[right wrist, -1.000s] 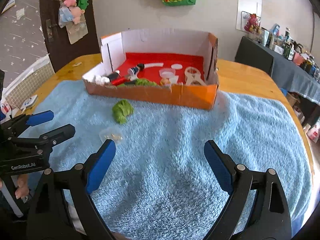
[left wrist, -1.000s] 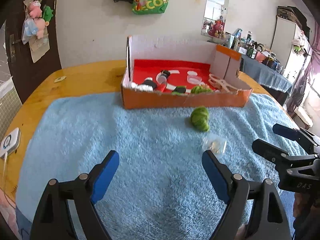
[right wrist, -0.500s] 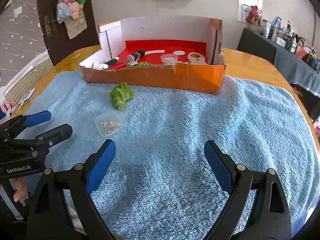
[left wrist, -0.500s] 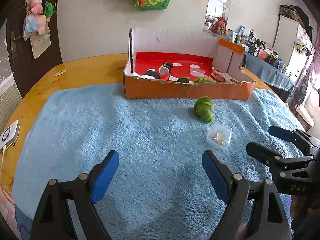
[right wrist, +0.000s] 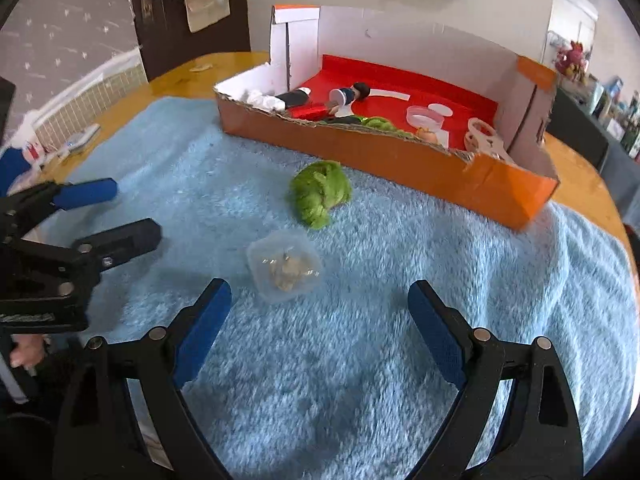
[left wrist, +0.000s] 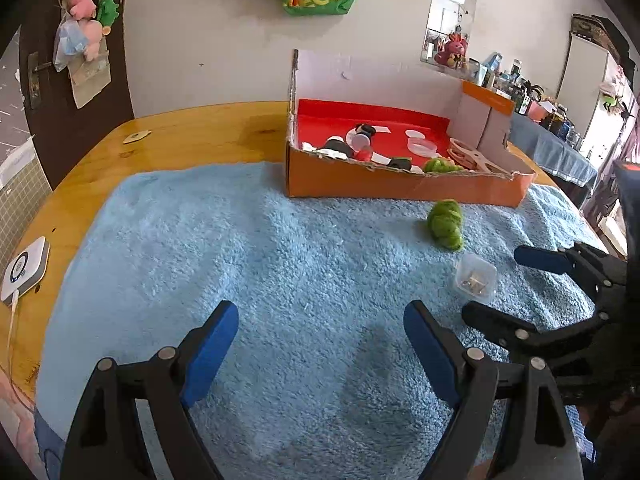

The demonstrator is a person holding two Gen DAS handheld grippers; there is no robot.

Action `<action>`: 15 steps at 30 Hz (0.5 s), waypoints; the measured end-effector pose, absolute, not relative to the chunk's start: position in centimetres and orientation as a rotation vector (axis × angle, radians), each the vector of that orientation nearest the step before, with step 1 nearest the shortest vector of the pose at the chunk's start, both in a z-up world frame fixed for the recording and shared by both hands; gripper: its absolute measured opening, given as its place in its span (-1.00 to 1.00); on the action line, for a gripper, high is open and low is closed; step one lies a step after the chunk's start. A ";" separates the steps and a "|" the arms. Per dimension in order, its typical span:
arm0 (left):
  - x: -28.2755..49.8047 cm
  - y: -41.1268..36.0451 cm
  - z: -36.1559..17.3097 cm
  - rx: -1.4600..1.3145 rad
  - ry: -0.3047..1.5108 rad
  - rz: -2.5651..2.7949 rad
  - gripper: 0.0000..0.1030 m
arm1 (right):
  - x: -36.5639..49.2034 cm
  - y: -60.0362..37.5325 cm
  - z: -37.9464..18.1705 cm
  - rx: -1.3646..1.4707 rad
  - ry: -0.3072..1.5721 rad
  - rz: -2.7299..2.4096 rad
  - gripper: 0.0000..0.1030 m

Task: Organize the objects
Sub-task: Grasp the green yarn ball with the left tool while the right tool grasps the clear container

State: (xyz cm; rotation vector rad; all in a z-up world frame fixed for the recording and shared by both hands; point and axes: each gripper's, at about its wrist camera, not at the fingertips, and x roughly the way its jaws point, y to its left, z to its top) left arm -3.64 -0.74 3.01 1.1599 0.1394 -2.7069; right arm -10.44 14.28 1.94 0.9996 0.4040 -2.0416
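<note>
The small clear lidded plastic tub (right wrist: 285, 266) lies on the fluffy blue towel (right wrist: 400, 280) over the wooden counter (left wrist: 180, 136), just ahead of the right hand-held gripper (right wrist: 316, 336), whose jaws are spread and empty, like the left hand-held gripper (left wrist: 320, 344). A skewed pinch could squirt the slick tub sideways. The green yarn bundle (right wrist: 318, 194) lies between it and the orange cardboard box (right wrist: 440, 184).

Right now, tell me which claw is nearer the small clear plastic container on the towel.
Right. The right claw sits open just short of the clear plastic container, which lies ahead, slightly toward its left finger. The left claw hangs open further off, with the container beyond its right finger.
</note>
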 end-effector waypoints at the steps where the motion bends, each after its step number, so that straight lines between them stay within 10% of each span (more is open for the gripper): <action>1: -3.8 -0.7 3.0 1.164 0.139 -2.708 0.68 | -10.7 14.2 1.8 1.007 0.411 -2.051 0.76; 15: -9.1 1.7 3.5 1.300 0.097 -2.808 0.68 | -15.7 18.4 1.8 1.037 0.384 -1.941 0.76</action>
